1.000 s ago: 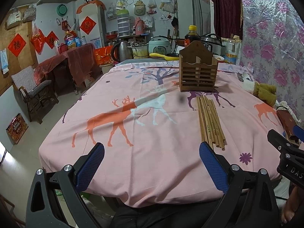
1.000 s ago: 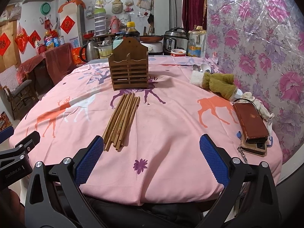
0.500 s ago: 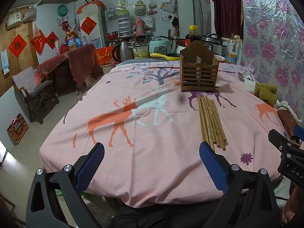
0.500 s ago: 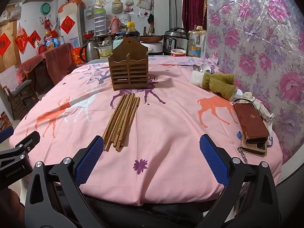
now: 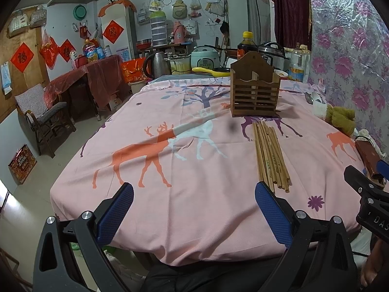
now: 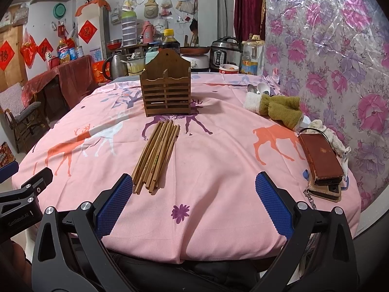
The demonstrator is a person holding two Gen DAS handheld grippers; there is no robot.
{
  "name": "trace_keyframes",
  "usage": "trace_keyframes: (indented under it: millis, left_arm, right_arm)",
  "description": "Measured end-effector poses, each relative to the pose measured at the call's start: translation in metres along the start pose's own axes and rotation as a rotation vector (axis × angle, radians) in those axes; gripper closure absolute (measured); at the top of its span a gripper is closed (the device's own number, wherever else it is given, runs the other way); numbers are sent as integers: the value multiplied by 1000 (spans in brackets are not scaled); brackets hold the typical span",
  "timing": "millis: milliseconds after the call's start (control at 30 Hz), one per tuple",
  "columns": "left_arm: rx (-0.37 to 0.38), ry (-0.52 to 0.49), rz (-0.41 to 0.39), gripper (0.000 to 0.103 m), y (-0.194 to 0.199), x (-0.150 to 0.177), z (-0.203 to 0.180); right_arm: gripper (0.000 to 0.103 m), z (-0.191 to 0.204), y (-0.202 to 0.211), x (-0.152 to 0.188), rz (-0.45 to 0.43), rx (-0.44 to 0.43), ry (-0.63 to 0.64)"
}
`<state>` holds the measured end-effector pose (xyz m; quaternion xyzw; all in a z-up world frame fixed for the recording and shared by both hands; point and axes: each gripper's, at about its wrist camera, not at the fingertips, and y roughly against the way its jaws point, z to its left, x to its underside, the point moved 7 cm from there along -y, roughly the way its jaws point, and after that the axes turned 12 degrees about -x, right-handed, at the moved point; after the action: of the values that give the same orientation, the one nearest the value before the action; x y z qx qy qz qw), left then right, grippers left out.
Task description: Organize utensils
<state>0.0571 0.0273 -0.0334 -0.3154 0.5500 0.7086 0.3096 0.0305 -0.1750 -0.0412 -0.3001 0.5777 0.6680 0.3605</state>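
Here, left gripper [image 5: 194,209] jaws wide, empty, right gripper [image 6: 194,209] likewise

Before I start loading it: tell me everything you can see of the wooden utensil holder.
The wooden utensil holder is a dark brown box with horizontal slats in front, a taller peaked back board with a small hole, and a divider making two compartments. Nothing can be seen sticking out of it. It stands upright on the pink tablecloth, just beyond the far ends of the chopsticks, not touching them. No gripper touches it.
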Motion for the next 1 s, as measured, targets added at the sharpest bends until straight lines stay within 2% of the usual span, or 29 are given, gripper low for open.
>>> trace_keyframes:
  millis: [1000]
  left_arm:
    - [5, -1, 16, 5, -5, 5, -3]
  right_arm:
    - [6, 2, 0, 1, 1, 0, 0]
